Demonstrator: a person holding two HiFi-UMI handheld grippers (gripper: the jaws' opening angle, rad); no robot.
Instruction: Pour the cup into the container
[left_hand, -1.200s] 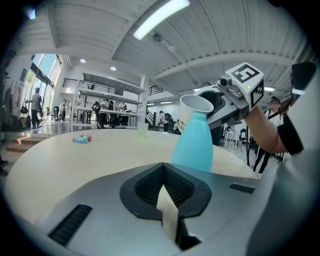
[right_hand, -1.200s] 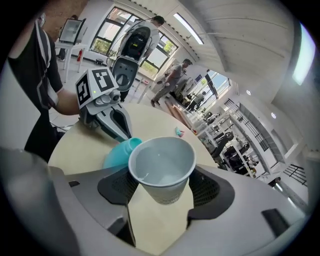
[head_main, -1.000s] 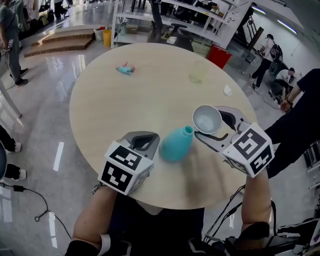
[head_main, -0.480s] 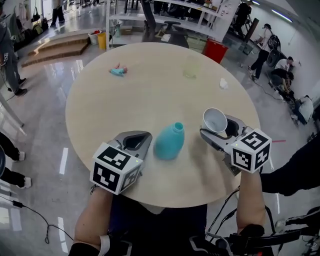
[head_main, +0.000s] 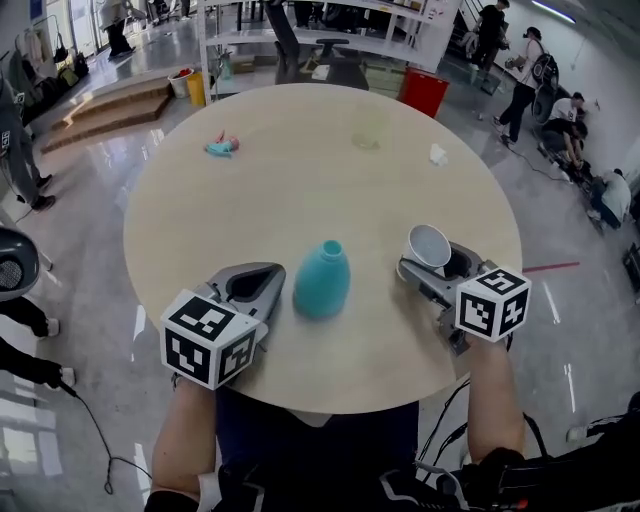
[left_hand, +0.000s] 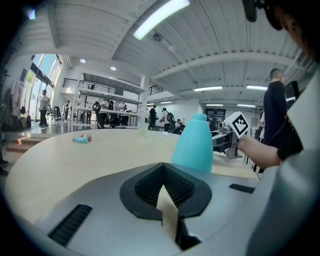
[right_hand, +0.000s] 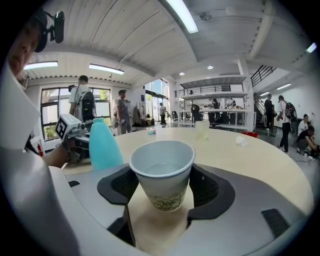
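Right gripper (head_main: 432, 262) has its jaws clamped on the white paper cup (head_main: 428, 243), held upright right of center. The teal bottle (head_main: 322, 282) stands mid-frame between both grippers. Left gripper (head_main: 262, 280) is closed up, holding nothing.

The left gripper (head_main: 262, 283) at 7 o'clock and the right gripper (head_main: 432, 262) at 4 o'clock share smooth grey shells, black ribbed pads (right_hand: 212, 186) and a white cube (head_main: 205, 338) printed with black square markers. Forearms (head_main: 190, 430) are bare, clothing (head_main: 300, 440) dark.
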